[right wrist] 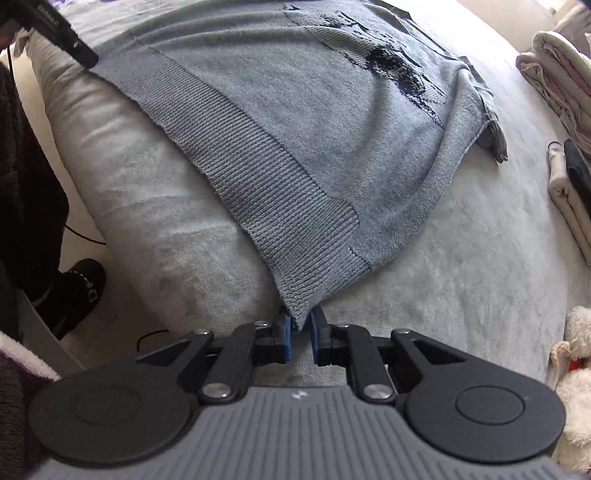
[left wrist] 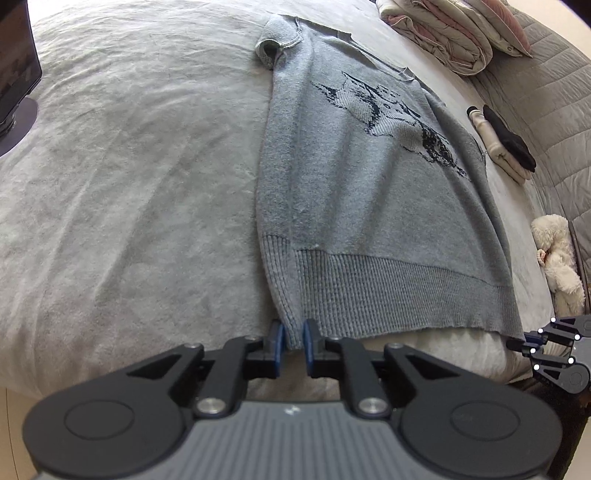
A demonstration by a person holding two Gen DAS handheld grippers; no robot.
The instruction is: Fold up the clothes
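Sweater [left wrist: 369, 206], grey knit with a dark woven picture on the chest, lies spread on the pale bed cover [left wrist: 129, 166], its ribbed hem toward both cameras and hanging a little over the bed's near edge. Both sleeves are folded in and mostly hidden; only a cuff [left wrist: 267, 51] shows at the sweater's far left shoulder, and a darker folded edge [right wrist: 493, 138] pokes out at its right side. The chest picture is too distorted to identify.

The left gripper [left wrist: 293, 343] pinches the hem's left corner, blue pads nearly together with the thick ribbing bunched between them. The right gripper [right wrist: 301, 332] grips the hem's right corner the same way, jaws narrowed onto a point of fabric. Seen from the left wrist, the right gripper is cut off by the frame edge, showing only black links with white dots.

Beyond the sweater's collar sits a stack of folded bedding [left wrist: 454, 33], partly cropped. To the sweater's right lie a cream folded cloth with a black item on top [left wrist: 506, 144] and a white plush toy [left wrist: 557, 254], half out of frame. Left of the hem, below the bed, a black shoe [right wrist: 79, 291] carries white lettering too skewed to read. A dark screen [left wrist: 16, 70] stands far left of the sweater, clipped by the frame.
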